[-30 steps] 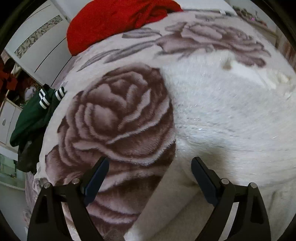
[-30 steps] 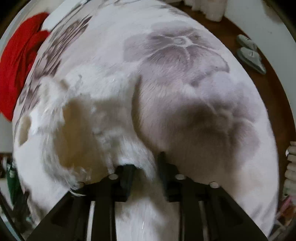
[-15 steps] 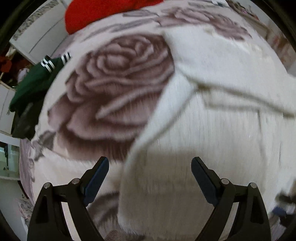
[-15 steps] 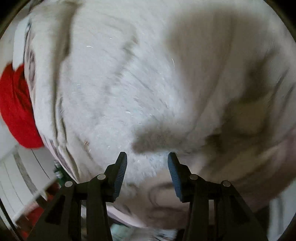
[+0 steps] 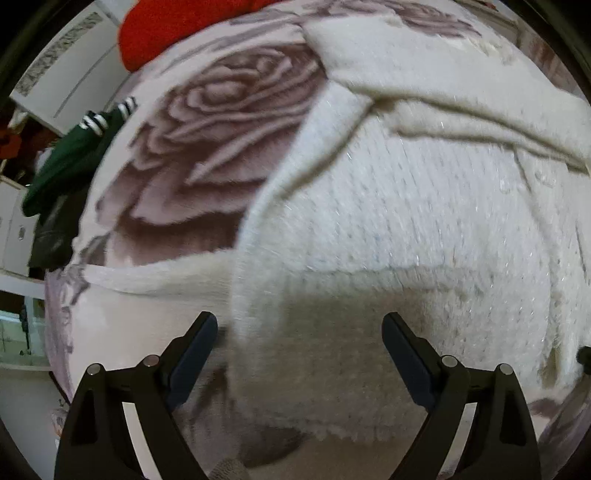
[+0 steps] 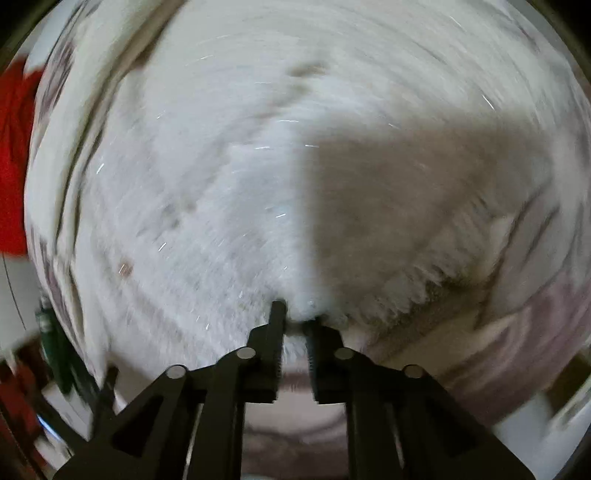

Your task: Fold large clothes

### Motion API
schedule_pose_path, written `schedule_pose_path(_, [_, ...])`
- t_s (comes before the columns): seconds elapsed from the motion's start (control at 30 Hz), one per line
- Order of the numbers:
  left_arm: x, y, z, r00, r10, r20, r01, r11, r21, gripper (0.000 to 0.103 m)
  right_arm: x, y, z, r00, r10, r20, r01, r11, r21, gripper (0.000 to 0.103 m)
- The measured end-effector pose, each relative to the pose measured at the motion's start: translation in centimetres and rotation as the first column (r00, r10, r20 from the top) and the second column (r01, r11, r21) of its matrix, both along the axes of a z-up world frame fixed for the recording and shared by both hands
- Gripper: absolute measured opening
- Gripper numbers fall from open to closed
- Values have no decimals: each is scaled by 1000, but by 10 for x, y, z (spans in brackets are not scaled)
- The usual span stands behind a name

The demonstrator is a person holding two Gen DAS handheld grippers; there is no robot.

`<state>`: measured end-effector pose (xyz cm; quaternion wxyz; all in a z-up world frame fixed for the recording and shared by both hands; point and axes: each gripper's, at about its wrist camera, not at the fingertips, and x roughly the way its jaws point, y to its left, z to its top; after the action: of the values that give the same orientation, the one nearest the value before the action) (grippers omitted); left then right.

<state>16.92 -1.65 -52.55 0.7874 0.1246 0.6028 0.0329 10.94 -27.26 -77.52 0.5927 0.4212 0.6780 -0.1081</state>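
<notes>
Sweater: I see a white fluffy sweater (image 5: pixel 406 221) spread on a rose-patterned blanket (image 5: pixel 221 122), a sleeve folded across its upper part.
Left gripper: my left gripper (image 5: pixel 299 339) hangs wide apart over the sweater's near hem, holding nothing.
Right gripper: my right gripper (image 6: pixel 297 321) is pinched narrow on the sweater's edge; this view is blurred.
Beyond the sweater: a red garment (image 5: pixel 177 26) lies at the blanket's far end, a green garment (image 5: pixel 66 155) off its left side.
Progress: I judge folding begun, body folds left.
</notes>
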Motion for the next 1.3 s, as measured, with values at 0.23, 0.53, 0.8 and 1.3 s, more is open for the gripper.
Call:
schedule_pose_path(0.23, [-9, -8, 33, 992, 78, 97, -85, 994, 72, 92, 15, -33, 83, 974, 187, 129, -170, 976, -135, 47])
schedule_pose_path(0.53, [-20, -94, 44, 966, 125, 225, -195, 926, 323, 92, 154, -180, 65, 867, 435, 245, -366, 888, -279, 58])
schedule_pose_path(0.8, [4, -146, 0, 966, 127, 227, -220, 863, 455, 92, 296, -175, 15, 595, 749, 291, -618, 658, -431, 57])
schedule_pose_path(1.3, [-25, -279, 40, 988, -69, 139, 13, 929, 370, 92, 220, -266, 64, 722, 659, 211, -547, 730, -408, 68])
